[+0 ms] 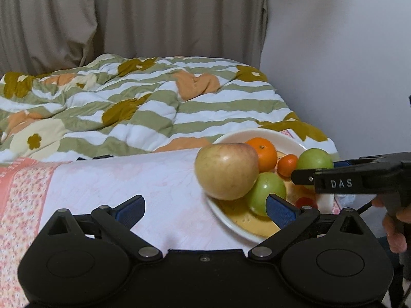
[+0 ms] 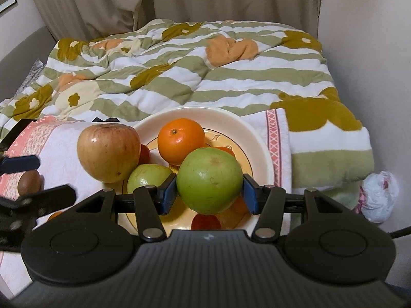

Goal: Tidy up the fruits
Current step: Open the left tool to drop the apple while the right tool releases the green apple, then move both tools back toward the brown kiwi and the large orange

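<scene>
**Green apple gripped over the crowded plate**

A striped quilt (image 2: 205, 71) lies behind the cream plate (image 2: 259, 138). There, the russet apple (image 2: 108, 151) and an orange (image 2: 181, 140) crowd the green apple (image 2: 209, 179), clamped by the right gripper (image 2: 209, 192). The left gripper (image 1: 205, 209) gapes wide, holding nothing.

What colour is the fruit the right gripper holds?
Green fruit, clearest in the right wrist view.

On the bed, my plate (image 2: 259, 151) sits before the quilt (image 2: 195, 71). In it, the orange (image 2: 181, 141) lies behind two guavas (image 2: 209, 181); the apple (image 2: 109, 152) rests on its left rim.
</scene>
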{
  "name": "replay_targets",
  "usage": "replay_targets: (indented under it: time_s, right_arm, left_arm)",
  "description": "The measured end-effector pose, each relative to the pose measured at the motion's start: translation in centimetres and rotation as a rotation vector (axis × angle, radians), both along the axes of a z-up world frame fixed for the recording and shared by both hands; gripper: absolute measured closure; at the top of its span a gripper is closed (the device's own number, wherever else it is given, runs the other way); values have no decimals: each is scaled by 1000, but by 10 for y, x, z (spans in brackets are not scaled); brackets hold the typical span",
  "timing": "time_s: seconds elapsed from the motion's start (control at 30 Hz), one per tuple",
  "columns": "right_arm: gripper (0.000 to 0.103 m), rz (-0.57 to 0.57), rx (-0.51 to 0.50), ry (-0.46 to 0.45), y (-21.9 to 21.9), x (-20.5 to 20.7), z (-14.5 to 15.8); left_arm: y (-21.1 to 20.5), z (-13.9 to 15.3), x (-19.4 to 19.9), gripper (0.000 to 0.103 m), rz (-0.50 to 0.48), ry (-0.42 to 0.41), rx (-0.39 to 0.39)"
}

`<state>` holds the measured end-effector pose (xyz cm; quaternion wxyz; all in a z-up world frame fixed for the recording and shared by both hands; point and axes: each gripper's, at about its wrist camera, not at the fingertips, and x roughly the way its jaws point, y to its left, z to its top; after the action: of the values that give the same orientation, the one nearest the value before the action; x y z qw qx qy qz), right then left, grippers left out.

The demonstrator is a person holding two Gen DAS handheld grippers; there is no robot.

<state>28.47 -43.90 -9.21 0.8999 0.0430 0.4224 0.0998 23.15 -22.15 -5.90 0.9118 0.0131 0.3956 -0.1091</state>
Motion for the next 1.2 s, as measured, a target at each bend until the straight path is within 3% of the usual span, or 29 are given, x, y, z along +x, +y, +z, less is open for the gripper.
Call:
replay_targets:
  time_s: [0.1,0.17,0.23,0.53,0.8,1.0,1.2]
  right_arm:
    - [31,-1,21,-23,-1,1,-1]
    - [11,1,25,-50,0,-1,3]
    - [0,-13,4,-87,1,-6,8]
    - [0,-13,-3,-109,-2,-21,21]
    - [0,5,-37,-139,5,-49,50]
    - [0,2,-72,-161,17,-79,76]
    - [0,-27,-43,-185,39,-108,98]
  left_arm:
    - [5,-1,-5,1,19,3,0]
    - [8,-2,-8,1,28,7,0]
    - [10,-2,-12,1,39,10,-2]
    - [11,8,-30,1,51,-16,-12]
    - [23,35,-55,1,83,-61,-12]
    - [57,58,-82,1,152,-93,-12]
    - [103,70,-99,0,200,-132,-8]
